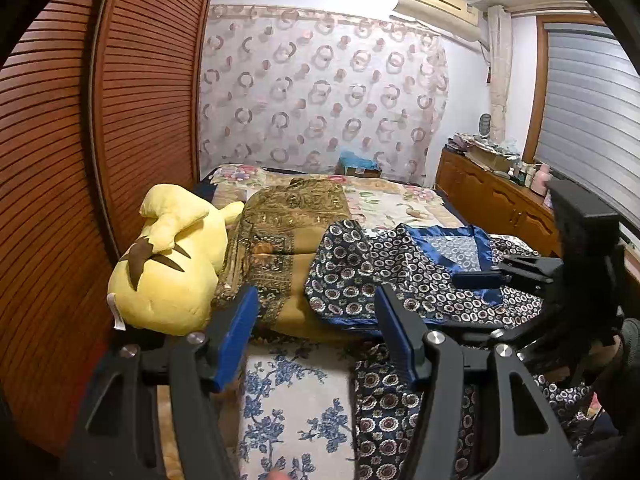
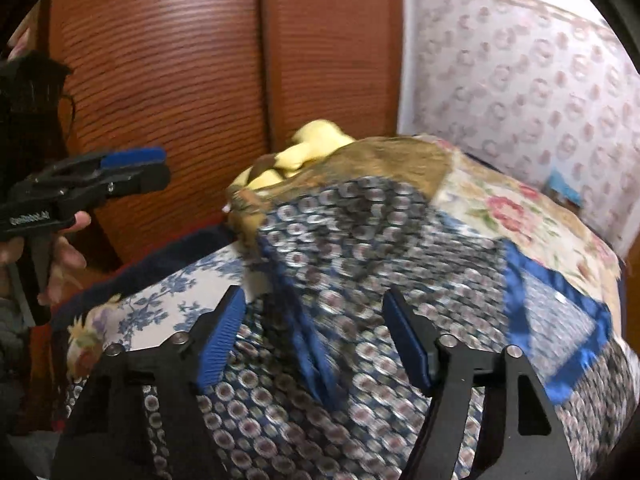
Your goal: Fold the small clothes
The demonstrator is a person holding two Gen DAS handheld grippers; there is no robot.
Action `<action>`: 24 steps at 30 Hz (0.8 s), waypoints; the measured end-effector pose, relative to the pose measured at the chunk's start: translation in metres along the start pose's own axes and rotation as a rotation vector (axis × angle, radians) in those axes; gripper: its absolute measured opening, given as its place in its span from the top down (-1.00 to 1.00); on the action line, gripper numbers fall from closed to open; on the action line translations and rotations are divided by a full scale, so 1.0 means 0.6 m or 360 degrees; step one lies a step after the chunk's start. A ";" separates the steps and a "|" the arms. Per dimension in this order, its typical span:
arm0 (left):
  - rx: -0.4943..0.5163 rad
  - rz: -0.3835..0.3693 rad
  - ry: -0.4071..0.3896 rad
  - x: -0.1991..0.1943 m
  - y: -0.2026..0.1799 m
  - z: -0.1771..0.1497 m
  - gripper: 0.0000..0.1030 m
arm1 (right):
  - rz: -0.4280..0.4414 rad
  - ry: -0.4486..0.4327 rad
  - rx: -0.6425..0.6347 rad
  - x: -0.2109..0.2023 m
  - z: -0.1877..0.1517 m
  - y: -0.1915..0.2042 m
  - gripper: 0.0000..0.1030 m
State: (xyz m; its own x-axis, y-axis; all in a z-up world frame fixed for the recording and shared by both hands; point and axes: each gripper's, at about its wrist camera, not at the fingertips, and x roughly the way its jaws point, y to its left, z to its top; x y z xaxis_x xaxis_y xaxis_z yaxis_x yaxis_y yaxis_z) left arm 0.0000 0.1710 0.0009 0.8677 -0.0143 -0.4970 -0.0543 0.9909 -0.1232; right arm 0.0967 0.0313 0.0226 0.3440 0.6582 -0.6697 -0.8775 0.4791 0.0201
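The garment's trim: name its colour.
Shiny blue trim on the navy ring-patterned garment; clearest in the left wrist view.

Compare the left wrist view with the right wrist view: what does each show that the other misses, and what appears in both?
Only the left wrist view shows the air conditioner, the wooden dresser and the window blind. Only the right wrist view shows the hand gripping the left tongs. Both show the navy patterned garment spread on the bed, the yellow plush toy, the gold blanket and the louvred wardrobe doors.
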 end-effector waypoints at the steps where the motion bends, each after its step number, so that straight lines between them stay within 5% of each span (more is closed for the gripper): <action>1: -0.0002 0.0003 -0.0001 -0.001 0.002 -0.001 -0.16 | 0.0014 0.0023 -0.0038 0.014 0.004 0.008 -0.38; 10: -0.0008 -0.0003 0.0023 0.003 0.007 -0.013 -0.17 | -0.0004 0.0219 -0.0139 0.100 0.017 0.018 -0.17; 13: -0.0004 -0.0007 0.0036 0.006 0.004 -0.016 -0.17 | -0.0035 0.0282 -0.0151 0.121 0.012 0.008 0.02; 15: -0.0002 -0.0013 0.0043 0.009 0.002 -0.019 -0.17 | -0.0043 0.0326 -0.0162 0.131 0.005 0.004 0.35; 19: 0.0004 -0.0024 0.0053 0.015 -0.001 -0.022 -0.17 | -0.0037 0.0258 -0.0116 0.118 0.001 -0.011 0.78; 24: 0.0017 -0.0030 0.0068 0.023 -0.008 -0.022 -0.17 | -0.0134 0.0106 0.0024 0.079 0.008 -0.048 0.82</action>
State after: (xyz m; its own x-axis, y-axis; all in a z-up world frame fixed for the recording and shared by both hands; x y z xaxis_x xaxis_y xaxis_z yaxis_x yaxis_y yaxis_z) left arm 0.0057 0.1641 -0.0166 0.8466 -0.0384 -0.5308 -0.0328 0.9917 -0.1241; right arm 0.1397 0.0519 -0.0061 0.3932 0.5755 -0.7171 -0.8411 0.5402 -0.0277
